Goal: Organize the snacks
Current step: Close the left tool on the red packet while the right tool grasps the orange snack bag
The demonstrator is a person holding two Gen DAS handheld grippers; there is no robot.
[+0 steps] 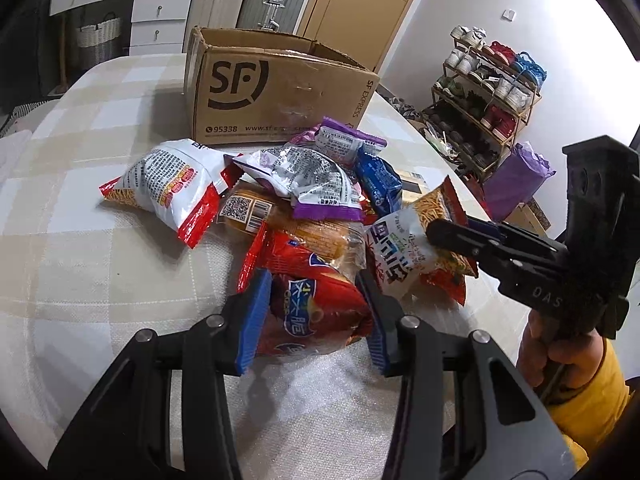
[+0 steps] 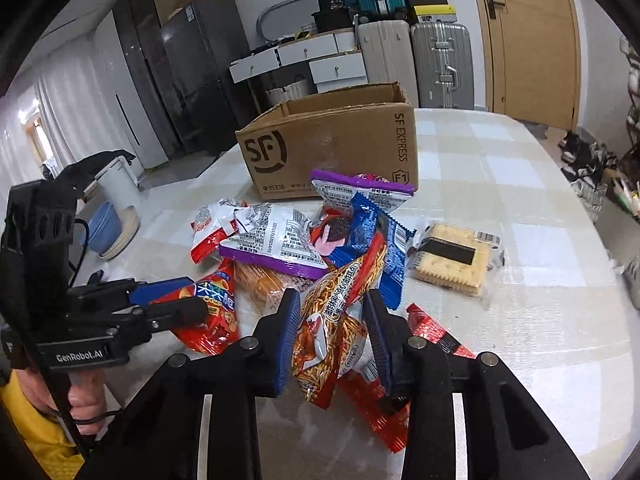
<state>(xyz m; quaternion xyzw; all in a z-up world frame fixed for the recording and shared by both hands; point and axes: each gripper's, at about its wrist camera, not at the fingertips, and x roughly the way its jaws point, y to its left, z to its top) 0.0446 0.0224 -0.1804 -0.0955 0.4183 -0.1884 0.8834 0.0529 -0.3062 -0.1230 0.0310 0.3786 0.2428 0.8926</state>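
Observation:
A heap of snack packets lies on the checked tablecloth (image 1: 100,260) in front of an open cardboard box (image 1: 280,92) printed SF. My left gripper (image 1: 313,292) is shut on a red snack bag (image 1: 320,320) at the near edge of the heap, with its blue pads pressing both sides. My right gripper (image 2: 332,300) is shut on a noodle-stick snack bag (image 2: 332,340), which is crumpled between its pads. Each gripper also shows in the other view: the right gripper (image 1: 436,232) on its bag (image 1: 400,256), the left gripper (image 2: 196,294) on the red bag (image 2: 216,320).
Still in the heap are a white-and-red bag (image 1: 172,184), a purple-edged bag (image 1: 304,184), a blue cookie pack (image 2: 360,232) and a cracker pack (image 2: 452,260) lying apart to the right. A shoe rack (image 1: 480,92) and a purple sack (image 1: 516,180) stand beyond the table's right edge.

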